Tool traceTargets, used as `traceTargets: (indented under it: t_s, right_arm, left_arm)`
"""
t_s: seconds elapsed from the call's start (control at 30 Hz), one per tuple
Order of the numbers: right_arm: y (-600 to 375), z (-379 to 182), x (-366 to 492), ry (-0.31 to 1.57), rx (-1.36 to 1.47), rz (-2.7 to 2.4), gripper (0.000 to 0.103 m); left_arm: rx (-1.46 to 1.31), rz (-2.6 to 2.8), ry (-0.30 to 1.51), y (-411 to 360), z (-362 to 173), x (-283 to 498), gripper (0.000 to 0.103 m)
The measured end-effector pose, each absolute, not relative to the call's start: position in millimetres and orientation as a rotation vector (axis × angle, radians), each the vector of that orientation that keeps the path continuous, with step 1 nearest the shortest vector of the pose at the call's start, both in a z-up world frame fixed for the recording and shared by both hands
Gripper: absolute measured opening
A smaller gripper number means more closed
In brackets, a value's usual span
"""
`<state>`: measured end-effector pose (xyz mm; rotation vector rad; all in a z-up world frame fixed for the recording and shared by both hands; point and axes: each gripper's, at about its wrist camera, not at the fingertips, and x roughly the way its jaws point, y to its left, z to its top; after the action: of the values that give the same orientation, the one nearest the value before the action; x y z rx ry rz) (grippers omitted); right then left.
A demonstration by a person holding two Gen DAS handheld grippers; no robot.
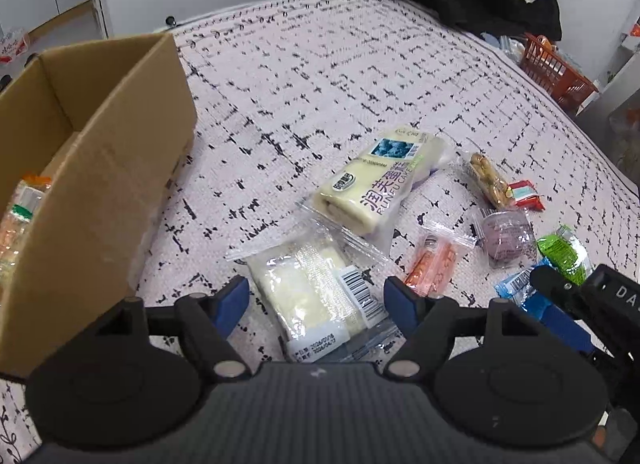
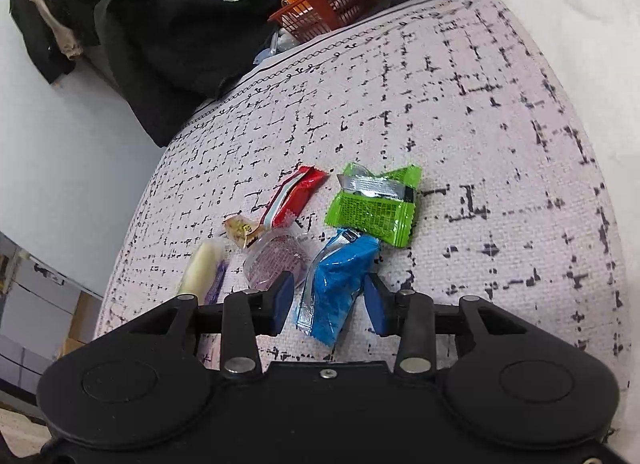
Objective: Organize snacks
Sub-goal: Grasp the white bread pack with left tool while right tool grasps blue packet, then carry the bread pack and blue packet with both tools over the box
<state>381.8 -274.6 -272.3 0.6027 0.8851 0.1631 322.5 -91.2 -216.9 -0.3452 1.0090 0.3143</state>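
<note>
The clear-wrapped cake (image 1: 316, 296) lies flat on the patterned cover, directly between the fingers of my left gripper (image 1: 316, 296). The jaws stand fairly wide, one pad on either side of the packet with gaps showing, so I hold nothing yet. Just ahead of the fingertips sits the longer cake roll (image 1: 380, 187), its wrapper overlapping the far edge of my packet. To the left stands the cardboard box (image 1: 100, 183), already holding a few snacks.

My right gripper (image 2: 330, 298) straddles the blue packet (image 2: 340, 284), jaws partly closed; I cannot tell whether the pads press on it. The green packet (image 2: 374, 203) lies just beyond it, touching its far end.

My worry: the slick film may slide out of a flat pinch, or the lift may drag the overlapping roll along. On the right, closing may snag the green wrapper too.
</note>
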Motion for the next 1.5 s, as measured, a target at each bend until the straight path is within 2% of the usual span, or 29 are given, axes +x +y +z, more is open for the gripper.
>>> traceTargets:
  t_s: [0.07,0.1,0.13,0.2,0.37,0.9,1.03,1.5]
  right_arm:
    - [-270.7,-271.0,385.0,0.876,0.579,0.158,0.036]
    - [-270.0,-270.7,385.8,0.873,0.568,0.152,0.028]
    - [-270.6,-271.4,386.1,0.874,0.559,0.15,0.027]
    - [-273.4,-272.7,385.7,0.873,0.594,0.153,0.025]
    - [-275.2,-268.5,380.3,0.861,0.629,0.185,0.024]
    - [-260.2,-218.5,349.3,0.728,0.68,0.322,0.023]
    - [-241.2,-197.7,346.2,0.667,0.667,0.385,0.023]
    - [-161.8,-174.9,321.2,0.642,0.625,0.579,0.024]
  left_arm:
    - [-0.366,0.317,1.023,-89.2,-220.4,326.1,0.073]
    - [-0.369,0.317,1.017,-88.8,-220.5,326.3,0.07]
    - [-0.368,0.317,1.012,-88.3,-220.5,326.4,0.067]
    - [-0.369,0.325,1.007,-85.5,-221.6,324.0,0.057]
    - [-0.362,0.319,1.007,-83.4,-216.1,315.8,0.051]
    - [-0.43,0.293,0.902,-64.7,-154.0,278.3,0.049]
    - [-0.43,0.297,0.862,-55.7,-135.5,271.1,0.049]
    - [-0.419,0.399,0.75,-1.0,-84.4,241.6,0.049]
